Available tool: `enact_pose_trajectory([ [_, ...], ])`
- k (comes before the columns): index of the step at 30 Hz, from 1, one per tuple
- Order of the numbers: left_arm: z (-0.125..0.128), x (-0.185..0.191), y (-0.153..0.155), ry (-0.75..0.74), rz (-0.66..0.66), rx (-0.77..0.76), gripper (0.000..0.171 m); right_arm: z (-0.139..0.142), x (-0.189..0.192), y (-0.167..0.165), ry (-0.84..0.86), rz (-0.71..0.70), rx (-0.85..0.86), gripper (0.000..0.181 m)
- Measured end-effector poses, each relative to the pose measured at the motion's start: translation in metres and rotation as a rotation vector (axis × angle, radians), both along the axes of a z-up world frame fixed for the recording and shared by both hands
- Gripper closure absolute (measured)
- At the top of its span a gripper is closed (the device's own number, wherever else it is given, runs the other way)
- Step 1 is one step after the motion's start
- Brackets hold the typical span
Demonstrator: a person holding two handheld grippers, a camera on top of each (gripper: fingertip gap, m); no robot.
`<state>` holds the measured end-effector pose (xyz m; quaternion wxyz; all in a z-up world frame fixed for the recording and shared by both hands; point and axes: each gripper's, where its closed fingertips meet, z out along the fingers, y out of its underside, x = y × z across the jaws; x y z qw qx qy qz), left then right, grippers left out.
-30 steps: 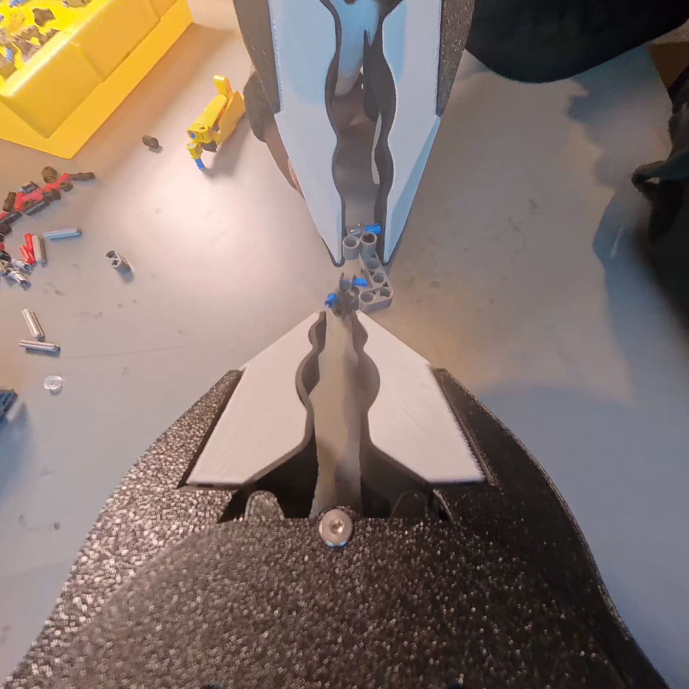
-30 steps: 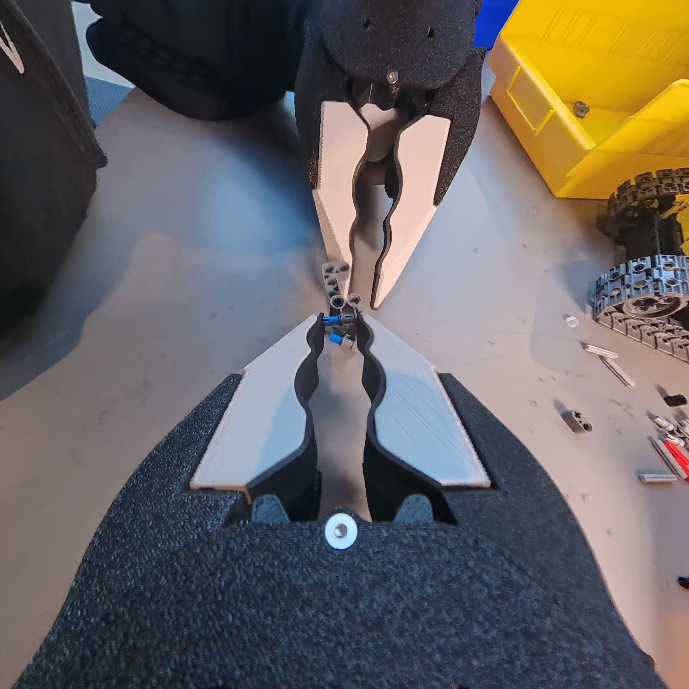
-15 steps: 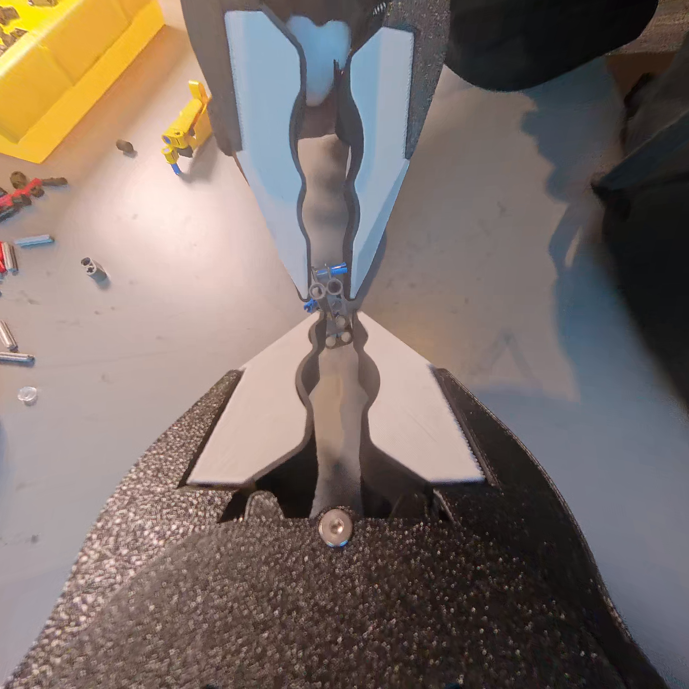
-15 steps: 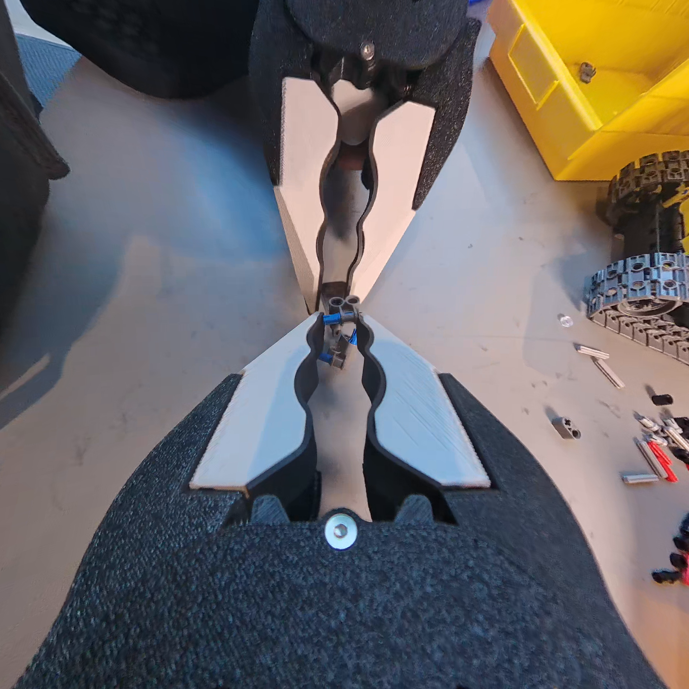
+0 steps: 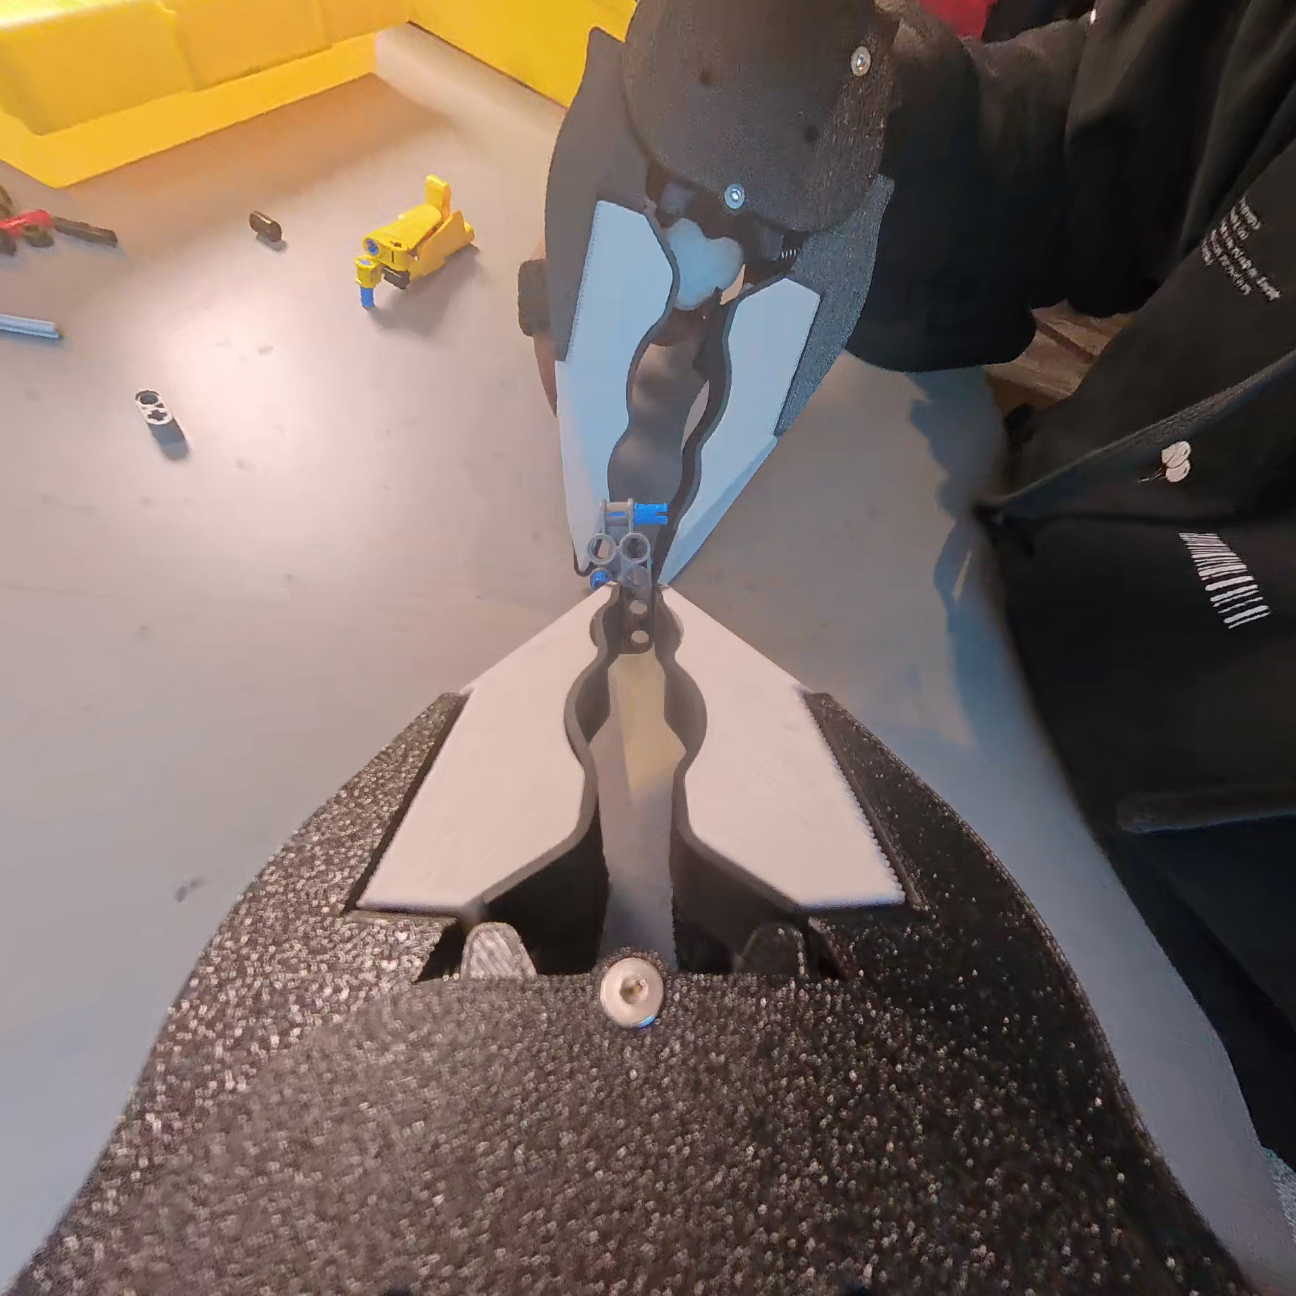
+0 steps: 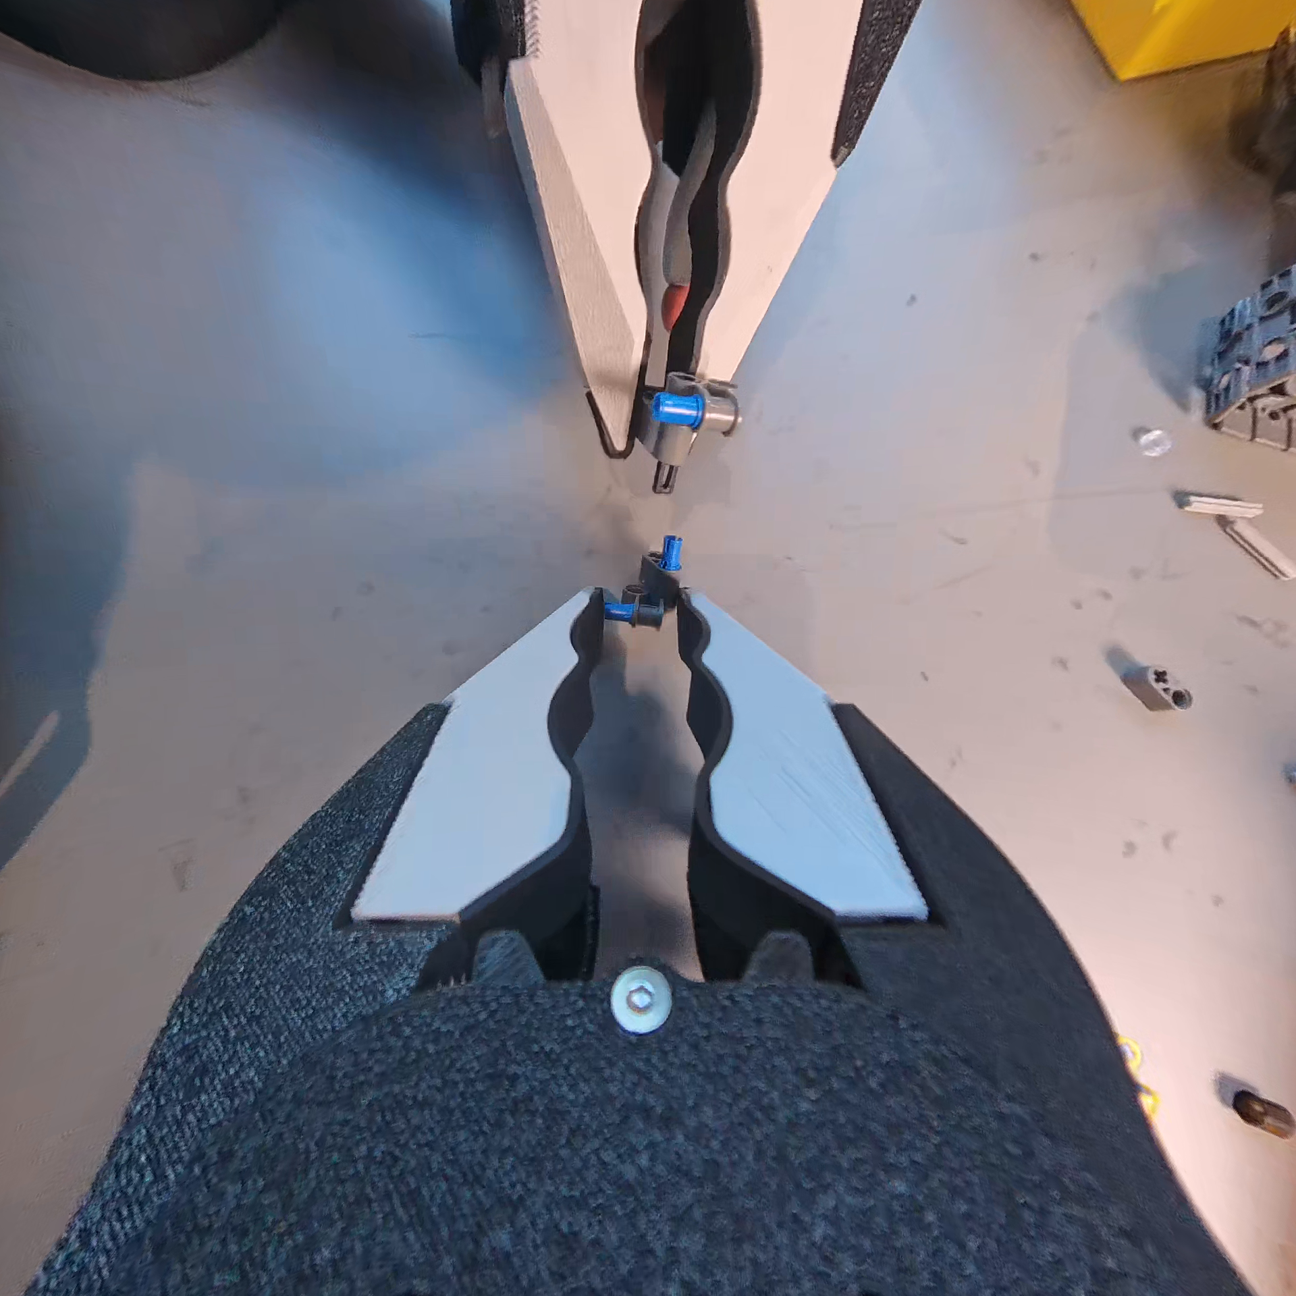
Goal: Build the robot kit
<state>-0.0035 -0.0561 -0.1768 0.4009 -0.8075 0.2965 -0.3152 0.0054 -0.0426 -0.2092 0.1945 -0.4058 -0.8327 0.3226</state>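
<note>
A small grey beam piece is clamped in the left gripper, a blue-pinned connector pinched by the right gripper, tips facing above the tabletop, a yellow assembly lying at eleven o'clock.

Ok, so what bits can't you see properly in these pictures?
- Left wrist view: the yellow bin is cut off by the top edge, so its inside is unseen.
- Right wrist view: the grey track piece is blurred and cut by the right edge.
- Right wrist view: the clear round bit is too small to identify.
- Left wrist view: black clothing hides the table on the right.
</note>
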Motion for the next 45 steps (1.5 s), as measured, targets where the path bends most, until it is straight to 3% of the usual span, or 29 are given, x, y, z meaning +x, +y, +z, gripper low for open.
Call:
enact_pose_trajectory([
  [9, 0.002, 0.003, 0.002, 0.016, 0.01, 0.017, 0.165, 0.032, -0.006, 0.004, 0.131, -0.059, -0.159, 0.161],
  [18, 0.001, 0.007, 0.006, 0.035, 0.031, 0.024, 0.165, 0.039, -0.007, 0.001, 0.158, -0.082, -0.168, 0.161],
  [27, -0.013, 0.007, 0.006, 0.159, 0.044, 0.005, 0.165, 0.032, -0.005, 0.002, 0.145, -0.078, -0.123, 0.161],
  [40, -0.028, 0.012, 0.003, 0.222, 0.041, -0.036, 0.164, 0.023, -0.003, -0.002, 0.133, -0.054, -0.12, 0.165],
  [45, -0.029, 0.013, 0.001, 0.234, 0.028, -0.036, 0.149, 0.021, -0.003, -0.002, 0.134, -0.05, -0.116, 0.165],
])
